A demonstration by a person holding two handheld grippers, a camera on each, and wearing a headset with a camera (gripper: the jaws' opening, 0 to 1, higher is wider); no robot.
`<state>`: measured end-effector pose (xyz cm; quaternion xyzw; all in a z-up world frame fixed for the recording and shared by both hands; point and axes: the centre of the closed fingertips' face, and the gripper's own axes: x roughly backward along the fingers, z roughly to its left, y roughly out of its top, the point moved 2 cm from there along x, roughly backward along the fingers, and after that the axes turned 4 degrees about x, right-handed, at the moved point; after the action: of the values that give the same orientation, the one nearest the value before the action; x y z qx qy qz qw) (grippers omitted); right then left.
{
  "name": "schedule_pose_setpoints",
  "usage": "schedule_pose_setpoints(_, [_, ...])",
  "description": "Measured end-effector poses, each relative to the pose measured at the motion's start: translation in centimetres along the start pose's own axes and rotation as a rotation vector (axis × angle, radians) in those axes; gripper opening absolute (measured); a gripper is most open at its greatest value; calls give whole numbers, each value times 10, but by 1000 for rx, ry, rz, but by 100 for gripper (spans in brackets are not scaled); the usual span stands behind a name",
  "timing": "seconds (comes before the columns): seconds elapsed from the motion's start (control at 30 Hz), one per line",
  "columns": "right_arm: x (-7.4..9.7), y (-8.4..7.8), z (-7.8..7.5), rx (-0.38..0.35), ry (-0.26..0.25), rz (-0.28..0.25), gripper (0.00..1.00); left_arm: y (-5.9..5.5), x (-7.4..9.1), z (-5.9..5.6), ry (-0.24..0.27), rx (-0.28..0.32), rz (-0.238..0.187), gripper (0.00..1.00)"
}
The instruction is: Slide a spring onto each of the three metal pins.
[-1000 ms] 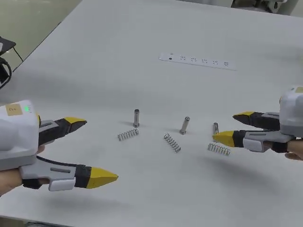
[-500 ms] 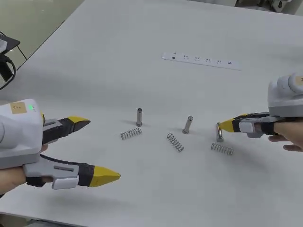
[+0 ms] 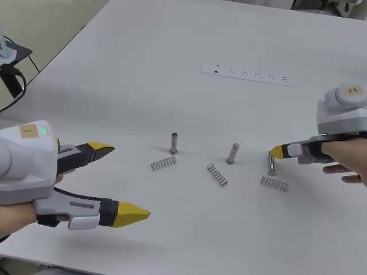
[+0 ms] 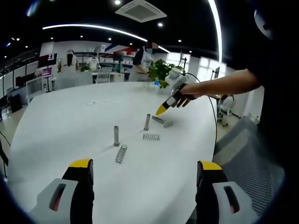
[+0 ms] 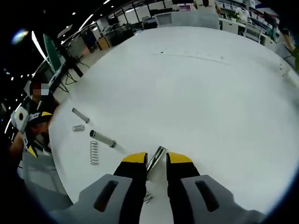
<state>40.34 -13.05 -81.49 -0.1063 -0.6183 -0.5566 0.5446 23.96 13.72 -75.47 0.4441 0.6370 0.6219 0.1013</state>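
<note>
Head view: your yellow-tipped left tongs (image 3: 123,182) hung wide open and empty over the white table (image 3: 143,69). Your right tongs (image 3: 276,152) were almost closed at the rightmost short steel pin (image 3: 271,166), with a coiled wire spring (image 3: 274,183) lying just beside it.

Left gripper view: the jaws were spread wide with nothing between them (the nearest pin (image 4: 116,136) stood well ahead).

Right gripper view: that rightmost pin (image 5: 158,157) sat tilted between the narrowed jaws. I couldn't tell whether they pinched it.
</note>
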Motion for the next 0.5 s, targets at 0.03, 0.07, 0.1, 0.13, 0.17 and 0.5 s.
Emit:
schedule_pose_setpoints(0.03, [-2, -1, 0, -3, -5, 9, 13, -1, 0, 0, 1, 1, 2, 88])
schedule_pose_setpoints(0.07, [-3, -1, -1, -1, -9, 15, 13, -1, 1, 0, 0, 1, 3, 88])
schedule_pose_setpoints(0.1, [-4, -3, -2, -6, -15, 28, 13, -1, 1, 0, -1, 4, 1, 87])
schedule_pose_setpoints(0.13, [-5, -4, -2, -9, -15, 36, 14, 0, 2, 0, -1, 6, -3, 87])
schedule_pose_setpoints(0.17, [-6, -5, -2, -10, -15, 42, 13, 0, 2, 0, -1, 7, -5, 87])
schedule_pose_setpoints(0.5, [-11, -11, 3, -12, -47, 93, 11, 0, 1, -1, -8, 10, -5, 86])
